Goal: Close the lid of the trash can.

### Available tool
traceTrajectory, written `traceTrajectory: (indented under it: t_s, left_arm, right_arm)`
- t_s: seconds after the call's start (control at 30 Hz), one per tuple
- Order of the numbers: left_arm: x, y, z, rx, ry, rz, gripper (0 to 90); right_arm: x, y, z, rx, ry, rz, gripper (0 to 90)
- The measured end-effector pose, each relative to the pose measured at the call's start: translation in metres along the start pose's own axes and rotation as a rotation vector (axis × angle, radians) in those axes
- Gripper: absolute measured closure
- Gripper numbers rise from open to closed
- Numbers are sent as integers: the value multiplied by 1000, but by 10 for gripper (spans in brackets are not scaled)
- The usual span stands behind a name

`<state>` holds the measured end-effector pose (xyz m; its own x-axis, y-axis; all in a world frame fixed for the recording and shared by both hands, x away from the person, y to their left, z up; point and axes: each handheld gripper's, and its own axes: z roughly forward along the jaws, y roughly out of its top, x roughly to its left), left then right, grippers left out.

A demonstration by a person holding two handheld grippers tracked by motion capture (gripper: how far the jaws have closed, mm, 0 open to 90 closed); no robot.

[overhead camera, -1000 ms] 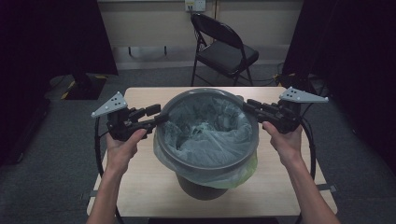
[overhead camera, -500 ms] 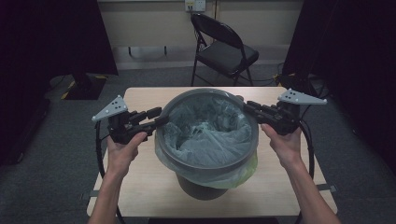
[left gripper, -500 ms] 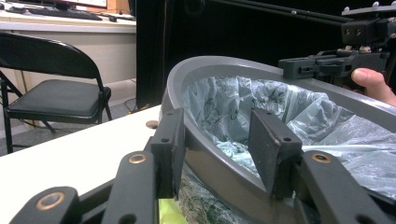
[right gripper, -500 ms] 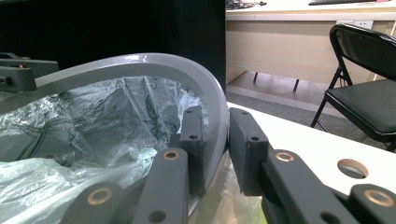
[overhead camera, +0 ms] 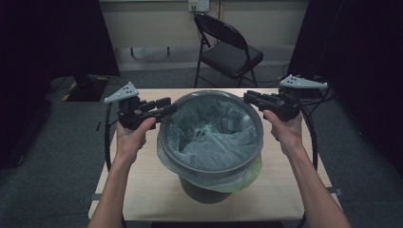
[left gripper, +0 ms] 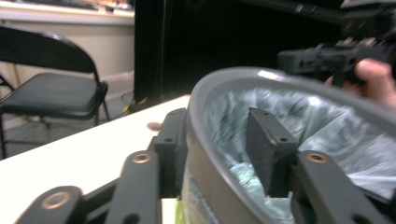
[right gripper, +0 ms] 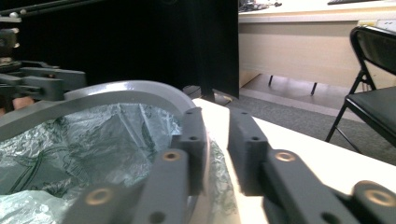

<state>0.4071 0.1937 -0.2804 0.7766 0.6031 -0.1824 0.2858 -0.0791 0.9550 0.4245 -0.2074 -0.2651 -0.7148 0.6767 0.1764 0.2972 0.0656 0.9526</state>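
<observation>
The grey bin stands between the two grippers, its rim reaching out to both sets of fingers. In the left gripper view the bin's rim passes between the left gripper's fingers: one finger lies outside the wall, close against it, and the other stands inside over the green-tinted liner bag, with a gap between that inner finger and the rim. These fingers stand at a middling width, not pressing on the rim, and have just been closing with the rim between them.

In the right gripper view the right gripper's fingers are narrow. One finger lies against the rim's outer edge where the liner folds over; the other is on the tabletop side of it. They too have just been closing; whether the pads pinch the rim or the liner I cannot tell.

Compared with a second ago, both grippers sit farther toward the far side of the bin's rim, and the hands have followed them; the bin stands as it did.

The bin rests on a pale wooden tabletop, with the liner's edge hanging over its near side. Beyond the tabletop are a black folding chair, grey carpet, a beige wall and dark curtains on either side.
</observation>
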Motion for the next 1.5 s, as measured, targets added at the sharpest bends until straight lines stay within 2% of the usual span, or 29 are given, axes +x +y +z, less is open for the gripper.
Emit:
traceTrajectory:
  t_s: [0.07,0.17,0.23,0.27,0.33,0.4,0.5,0.57,0.67,0.73,0.8,0.87,0.9,0.93,1.03,1.13,1.23,1.33,1.47,1.5]
  left_arm:
    - [-1,-3,3,4,0,-3,625]
    - [-1,-4,3,5,4,-10,626]
    - [-1,-3,3,11,2,-8,626]
    - [0,-3,3,10,3,-8,624]
    - [3,-3,1,-10,0,-27,511]
    - [7,-2,-3,-40,18,-53,419]
    - [11,-2,-13,-64,37,-65,384]
    - [12,-2,-18,-72,67,-60,325]
    - [14,-5,-27,-92,96,-52,284]
    - [16,-10,-33,-102,118,-54,251]
    - [18,-15,-36,-91,125,-57,223]
    - [20,-22,-39,-67,163,-55,185]
    - [22,-25,-40,-69,183,-63,171]
    - [24,-29,-43,-71,189,-85,177]
    - [28,-37,-46,-66,179,-101,180]
    - [28,-43,-46,-33,197,-89,181]
    - [27,-49,-46,3,215,-69,181]
    - [25,-57,-46,48,241,-28,181]
    - [24,-67,-48,72,233,-34,180]
    - [24,-73,-50,88,252,-25,180]
  right_arm:
    - [0,-3,2,-1,31,15,843]
    - [1,-5,3,-3,20,21,845]
    - [0,-4,2,0,28,32,847]
    - [0,-4,1,1,26,28,822]
    - [-1,-3,-1,-5,10,23,743]
    - [-5,-2,-4,-18,20,30,681]
    - [-10,-1,-10,-41,2,37,601]
    - [-13,-1,-14,-39,-26,35,533]
    - [-19,-5,-20,-30,-86,36,436]
    - [-21,-8,-23,-26,-104,38,379]
    - [-23,-14,-27,-14,-133,25,335]
    - [-25,-17,-30,-1,-146,15,293]
    - [-25,-19,-32,-1,-154,9,273]
    - [-26,-22,-34,-5,-162,8,269]
    - [-27,-30,-39,8,-193,-5,270]
    - [-29,-39,-43,50,-217,-3,277]
    - [-31,-49,-49,54,-234,4,244]
    - [-32,-56,-54,65,-255,14,212]
    - [-33,-67,-63,73,-270,25,207]
    - [-33,-70,-65,72,-272,32,202]
